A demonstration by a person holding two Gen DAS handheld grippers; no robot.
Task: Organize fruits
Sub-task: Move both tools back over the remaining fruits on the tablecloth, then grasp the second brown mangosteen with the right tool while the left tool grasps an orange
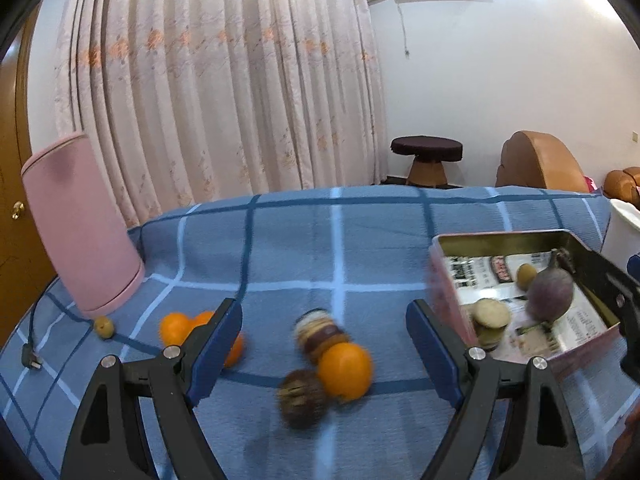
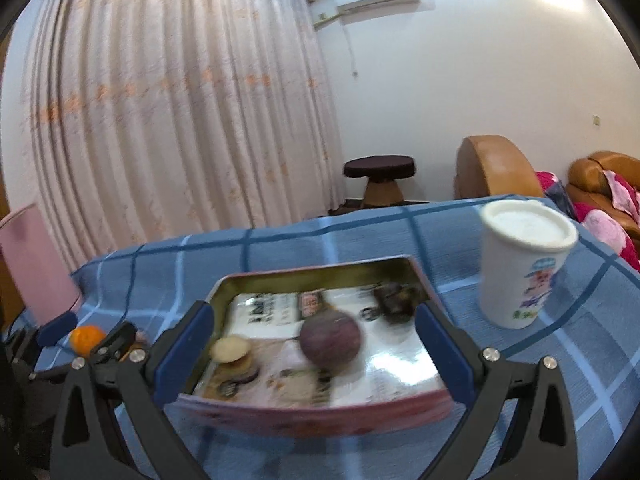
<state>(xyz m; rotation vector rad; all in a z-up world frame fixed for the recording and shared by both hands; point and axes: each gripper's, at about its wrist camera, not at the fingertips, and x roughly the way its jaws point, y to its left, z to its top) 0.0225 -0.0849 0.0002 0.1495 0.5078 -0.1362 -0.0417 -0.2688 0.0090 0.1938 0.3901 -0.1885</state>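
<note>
My left gripper [image 1: 326,350] is open and empty above the blue checked cloth. Between its fingers lie an orange [image 1: 345,370], a dark round fruit [image 1: 302,398] and a striped brown fruit [image 1: 318,334], all blurred. More oranges [image 1: 176,328] lie behind its left finger, and a small yellow fruit [image 1: 105,326] beside them. My right gripper [image 2: 316,348] is open and empty over the pink tin tray [image 2: 304,410]. The tray holds a purple round fruit [image 2: 331,340], a pale round slice stack [image 2: 232,354] and a dark fruit [image 2: 396,300]. The tray [image 1: 444,304] also shows at right in the left wrist view.
A pink cylinder appliance [image 1: 80,224] with a black cord stands at the table's left. A white lidded cup [image 2: 520,264] stands right of the tray. A stool [image 1: 426,158] and brown sofas [image 2: 496,172] are behind the table.
</note>
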